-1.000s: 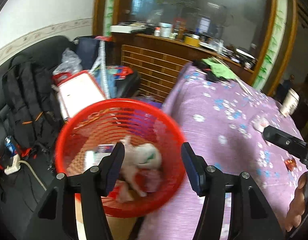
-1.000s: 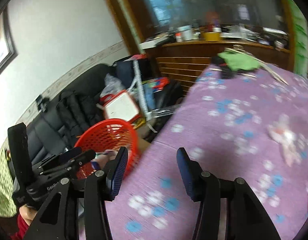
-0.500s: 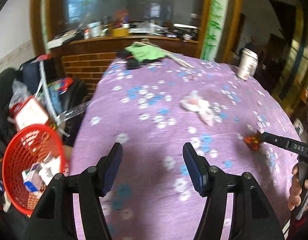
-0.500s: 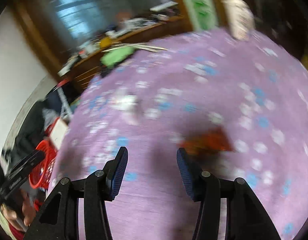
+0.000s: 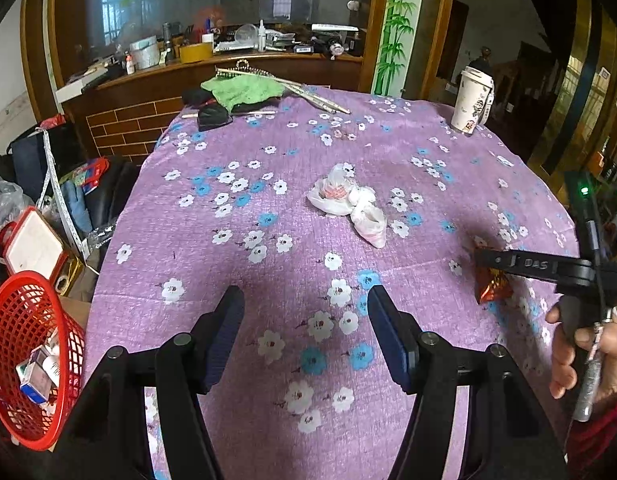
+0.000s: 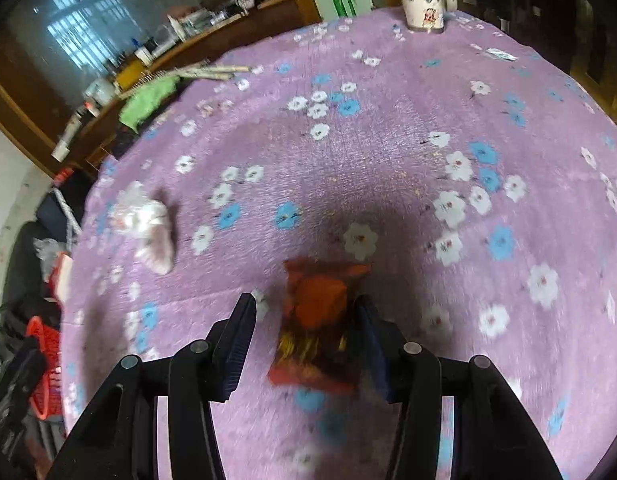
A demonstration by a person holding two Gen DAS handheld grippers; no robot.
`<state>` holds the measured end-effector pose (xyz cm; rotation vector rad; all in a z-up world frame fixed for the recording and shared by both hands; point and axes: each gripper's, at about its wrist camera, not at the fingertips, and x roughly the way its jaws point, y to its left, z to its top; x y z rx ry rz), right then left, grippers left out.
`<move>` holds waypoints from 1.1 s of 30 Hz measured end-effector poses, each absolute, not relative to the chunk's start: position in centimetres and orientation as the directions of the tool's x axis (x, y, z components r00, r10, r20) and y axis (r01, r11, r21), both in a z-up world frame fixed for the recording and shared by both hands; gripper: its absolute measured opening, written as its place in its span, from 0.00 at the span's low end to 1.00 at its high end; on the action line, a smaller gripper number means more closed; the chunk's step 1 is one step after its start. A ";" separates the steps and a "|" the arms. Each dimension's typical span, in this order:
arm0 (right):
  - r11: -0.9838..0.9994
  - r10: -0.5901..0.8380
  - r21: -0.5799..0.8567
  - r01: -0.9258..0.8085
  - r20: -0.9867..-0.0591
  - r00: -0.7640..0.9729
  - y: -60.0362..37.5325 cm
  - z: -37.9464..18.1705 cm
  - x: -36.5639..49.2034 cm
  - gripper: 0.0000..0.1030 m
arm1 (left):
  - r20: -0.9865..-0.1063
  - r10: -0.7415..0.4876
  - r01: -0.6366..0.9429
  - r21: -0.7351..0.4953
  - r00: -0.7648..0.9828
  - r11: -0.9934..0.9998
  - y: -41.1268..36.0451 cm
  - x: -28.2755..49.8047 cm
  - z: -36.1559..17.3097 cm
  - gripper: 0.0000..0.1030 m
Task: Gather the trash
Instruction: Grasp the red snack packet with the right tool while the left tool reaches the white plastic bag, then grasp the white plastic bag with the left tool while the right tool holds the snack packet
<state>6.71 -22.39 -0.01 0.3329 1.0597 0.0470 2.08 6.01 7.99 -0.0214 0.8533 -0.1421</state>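
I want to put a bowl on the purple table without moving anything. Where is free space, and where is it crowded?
Free: the broad cloth between the white plastic bag and the table's left edge, and the stretch between the bag and the paper cup. Crowded: the far edge, with the green cloth and sticks, and the right side around the red wrapper.

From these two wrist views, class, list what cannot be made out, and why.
- Red foil snack wrapper, right wrist view: motion blur hides its print and whether the pads touch it.
- Red plastic mesh basket, left wrist view: cut by the left edge.
- Crumpled white plastic bag: contents too small.
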 end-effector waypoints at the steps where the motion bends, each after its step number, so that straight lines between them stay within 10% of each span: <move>1: 0.955 0.176 0.269 0.124 -0.852 0.494 -22.2 -0.2 7.0 0.53 | -0.754 -0.132 0.113 -0.078 0.644 0.991 5.9 2.5 8.0 0.61; 13: 0.995 0.091 0.099 -0.015 -0.819 0.567 -20.0 -0.8 4.5 0.47 | -0.822 -0.184 -0.075 -0.264 0.539 0.962 4.7 9.3 6.3 0.63; 24: 0.942 0.267 0.334 -0.031 -0.690 0.673 -23.4 0.7 3.6 0.36 | -0.860 -0.099 -0.139 -0.193 0.500 0.971 -0.5 15.6 4.0 0.63; 26: 0.943 0.262 0.333 -0.030 -0.681 0.684 -23.5 1.1 3.5 0.36 | -0.868 -0.095 -0.110 -0.169 0.487 0.979 -1.8 16.8 3.0 0.57; 28: 0.940 0.267 0.339 -0.032 -0.675 0.688 -23.6 1.3 3.5 0.36 | -0.876 -0.092 -0.096 -0.155 0.473 0.983 -2.5 17.5 2.2 0.28; 33: 0.935 0.284 0.349 -0.052 -0.656 0.699 -23.6 1.8 3.3 0.36 | -0.870 -0.100 -0.041 -0.137 0.482 0.990 -2.8 17.7 1.1 0.26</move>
